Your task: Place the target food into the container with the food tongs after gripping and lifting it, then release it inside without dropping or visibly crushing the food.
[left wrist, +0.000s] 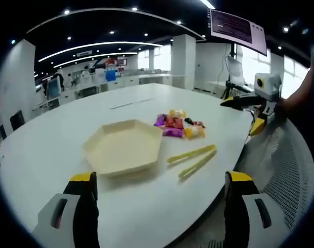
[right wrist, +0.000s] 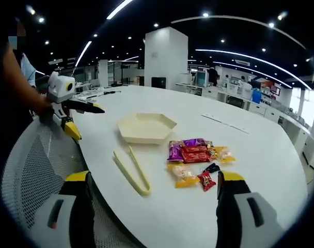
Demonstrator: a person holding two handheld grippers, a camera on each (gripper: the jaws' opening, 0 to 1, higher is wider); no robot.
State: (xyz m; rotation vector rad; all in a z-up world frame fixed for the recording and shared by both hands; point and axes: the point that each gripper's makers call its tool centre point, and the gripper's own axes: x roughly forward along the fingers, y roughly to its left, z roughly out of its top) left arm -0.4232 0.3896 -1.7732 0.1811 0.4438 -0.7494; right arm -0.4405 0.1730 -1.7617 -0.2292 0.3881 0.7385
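Observation:
A cream hexagonal tray (left wrist: 123, 147) (right wrist: 146, 127) lies empty on the white table. Beside it lie yellow-green food tongs (left wrist: 193, 157) (right wrist: 131, 173), flat and untouched. A small heap of wrapped snack packets (left wrist: 177, 125) (right wrist: 195, 155), purple, red and orange, sits just past the tongs. My left gripper (left wrist: 161, 177) hovers open near the table's edge, short of the tray, and shows from the side as the left gripper (right wrist: 90, 123). My right gripper (right wrist: 154, 176) is also open, short of the tongs and packets, and appears as the right gripper (left wrist: 238, 118). Neither holds anything.
A grey mesh chair (left wrist: 286, 170) (right wrist: 28, 155) stands against the table's near edge, under both grippers. A person's arm (right wrist: 17, 82) holds the left gripper. A screen on a stand (left wrist: 237, 26) rises beyond the table. Bare tabletop (right wrist: 239, 124) stretches behind the tray.

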